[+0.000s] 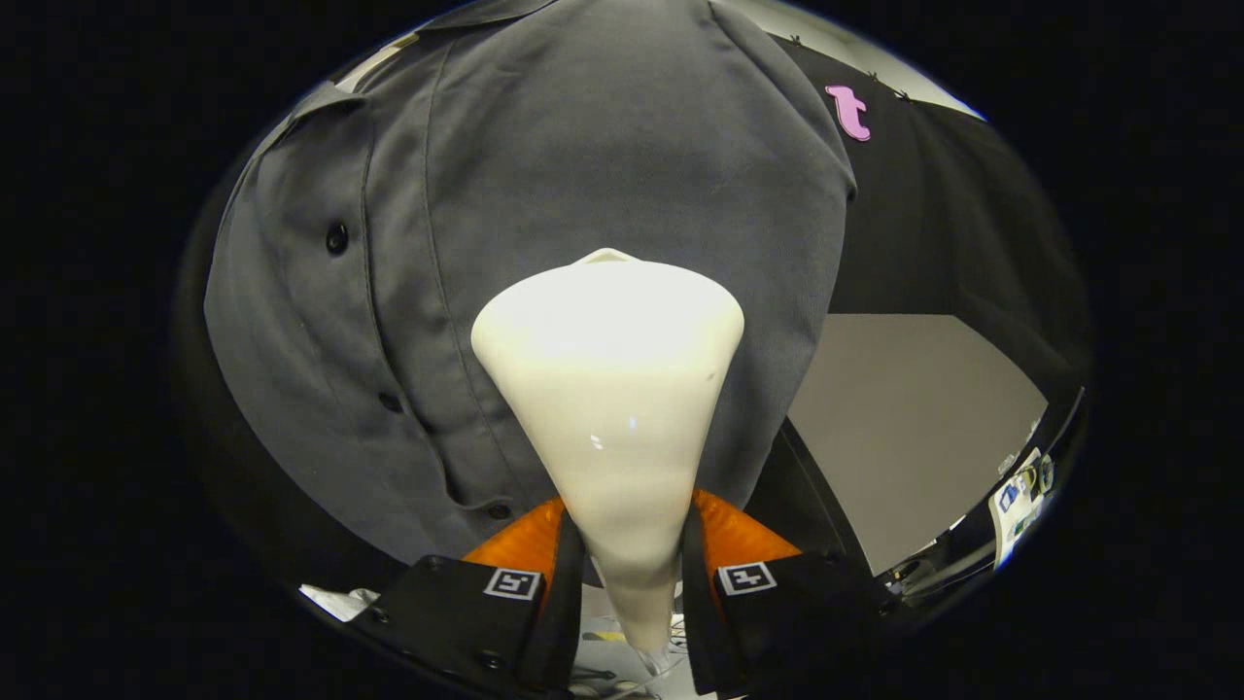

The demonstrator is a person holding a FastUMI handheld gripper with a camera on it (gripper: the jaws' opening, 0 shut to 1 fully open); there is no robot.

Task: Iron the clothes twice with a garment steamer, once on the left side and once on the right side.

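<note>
The hand-held gripper (622, 554) clamps both fingers on the narrow neck of a cream steamer (610, 389). Its wide head sits against a grey buttoned shirt (583, 156) hanging just beyond.

Light falls from above and in front, and it is strong on the cream steamer head (607, 389), whose broad upper face is washed out to near white with almost no surface detail; small glints sit lower on its neck. The grey shirt (544, 175) is evenly and softly lit, its weave and buttons sharp at the middle of the frame, darkening toward its lower left folds. The fisheye lens bends everything outward, so the shirt bulges and the pale floor (914, 418) at right curves. The gripper (632, 578), its fingers pressed against the steamer's neck, sits in shade, and clutter near the lower right rim is smeared and small.
</note>
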